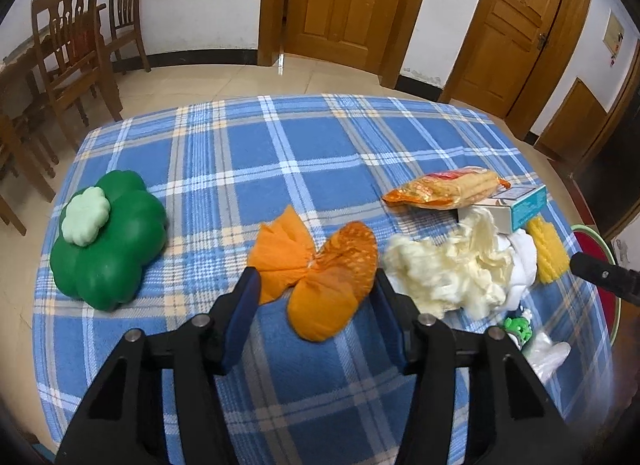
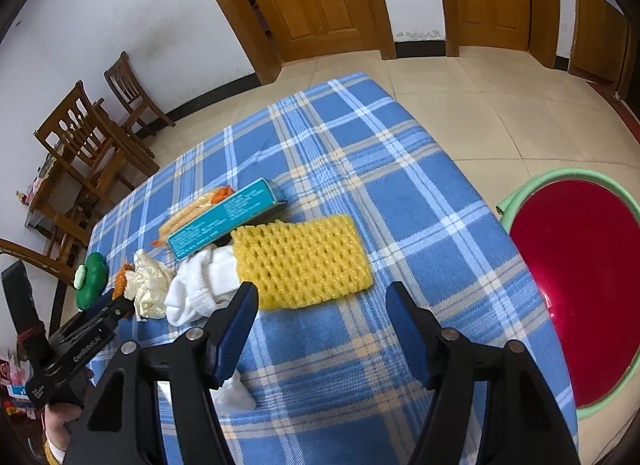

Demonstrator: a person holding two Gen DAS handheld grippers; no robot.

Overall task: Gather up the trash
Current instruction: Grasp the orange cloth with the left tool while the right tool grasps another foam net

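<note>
My left gripper (image 1: 318, 289) points down at a crumpled orange paper (image 1: 320, 277) on the blue plaid table. The paper lies between the blue pads, which stand at its two sides without visibly squeezing it. My right gripper (image 2: 322, 297) is open and holds nothing. Just past its fingertips lies a yellow foam net (image 2: 300, 261), with a white sock-like wad (image 2: 200, 281) to its left. Between the two grippers sits a cream crumpled wad (image 1: 448, 269). Behind these lie a teal box (image 2: 224, 221) and an orange snack packet (image 1: 444, 185).
A red basin with a green rim (image 2: 516, 193) stands on the floor right of the table. A green clover-shaped thing (image 1: 108, 241) sits at the table's left. Clear plastic (image 1: 548, 353) and a small green piece (image 1: 518, 325) lie near the front edge. Wooden chairs (image 1: 76, 45) stand far left.
</note>
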